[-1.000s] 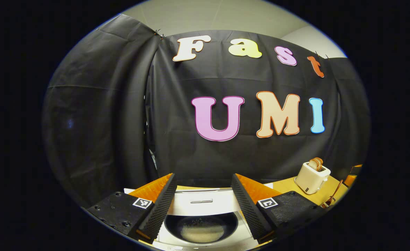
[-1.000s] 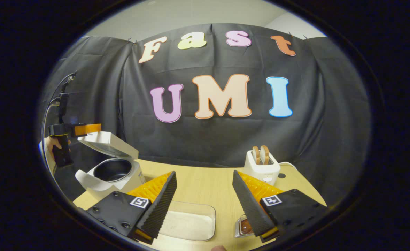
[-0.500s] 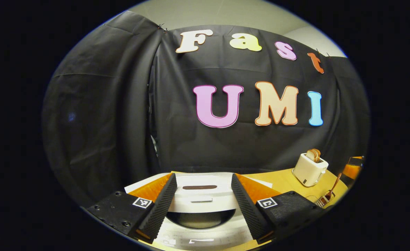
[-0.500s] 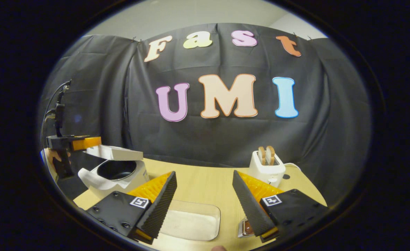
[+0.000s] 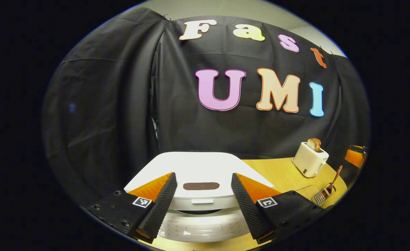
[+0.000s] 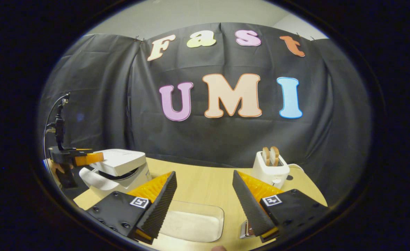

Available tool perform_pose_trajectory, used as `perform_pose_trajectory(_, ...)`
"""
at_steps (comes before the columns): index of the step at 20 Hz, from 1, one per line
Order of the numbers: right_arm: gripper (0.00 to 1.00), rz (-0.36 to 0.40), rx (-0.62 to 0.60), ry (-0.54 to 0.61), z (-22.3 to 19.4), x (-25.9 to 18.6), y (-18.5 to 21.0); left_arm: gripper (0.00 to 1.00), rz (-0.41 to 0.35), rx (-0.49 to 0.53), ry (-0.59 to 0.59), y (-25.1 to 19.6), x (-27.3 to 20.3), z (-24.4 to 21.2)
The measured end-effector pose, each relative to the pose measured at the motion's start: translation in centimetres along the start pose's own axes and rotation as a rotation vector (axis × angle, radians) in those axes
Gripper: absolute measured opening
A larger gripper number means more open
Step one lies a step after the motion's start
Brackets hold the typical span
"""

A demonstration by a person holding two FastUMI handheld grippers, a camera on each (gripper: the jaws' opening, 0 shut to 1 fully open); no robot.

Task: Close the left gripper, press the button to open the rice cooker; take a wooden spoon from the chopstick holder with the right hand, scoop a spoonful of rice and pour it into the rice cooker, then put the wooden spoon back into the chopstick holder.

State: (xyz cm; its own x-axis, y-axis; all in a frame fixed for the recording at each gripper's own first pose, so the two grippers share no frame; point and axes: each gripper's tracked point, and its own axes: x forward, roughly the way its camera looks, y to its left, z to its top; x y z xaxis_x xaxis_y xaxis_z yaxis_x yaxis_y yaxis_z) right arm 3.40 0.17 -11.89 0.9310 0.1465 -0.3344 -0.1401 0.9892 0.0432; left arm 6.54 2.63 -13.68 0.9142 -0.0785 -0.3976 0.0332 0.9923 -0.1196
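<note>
Left gripper [image 5: 202,195], jaws spread, rests over the nearly shut rice cooker lid [image 5: 198,167]; wooden spoon [image 5: 333,181] at three o'clock. Right gripper [image 6: 205,198] spread, empty. The task looks finished; next, likely withdrawing.

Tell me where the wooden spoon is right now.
In the left gripper view the wooden spoon stands tilted in the chopstick holder at the far right, on the table just in front of the toaster.
</note>
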Motion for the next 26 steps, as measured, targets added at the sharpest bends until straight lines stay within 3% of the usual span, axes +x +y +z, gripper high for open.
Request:
perform_pose_trajectory(15,0.99,-0.014,-0.005,-0.007,0.2,0.0,-0.3,0.95,0.023,0.016,0.095,0.7,1.2,-4.1)
perform_pose_trajectory(16,0.99,-0.011,-0.005,-0.008,0.3,0.1,-0.2,0.94,0.029,0.012,0.156,0.7,1.0,-5.6)
perform_pose_trajectory(18,0.99,-0.007,-0.009,-0.008,0.2,0.0,0.0,0.97,0.033,0.026,0.106,0.6,1.3,-4.5)
perform_pose_trajectory(19,0.99,-0.004,-0.010,-0.008,0.2,0.1,0.2,0.94,0.034,0.023,0.138,0.6,1.0,-5.6)
perform_pose_trajectory(26,0.99,0.009,0.002,-0.040,1.2,-0.8,1.2,0.95,0.015,0.021,0.091,0.3,0.2,-4.8)
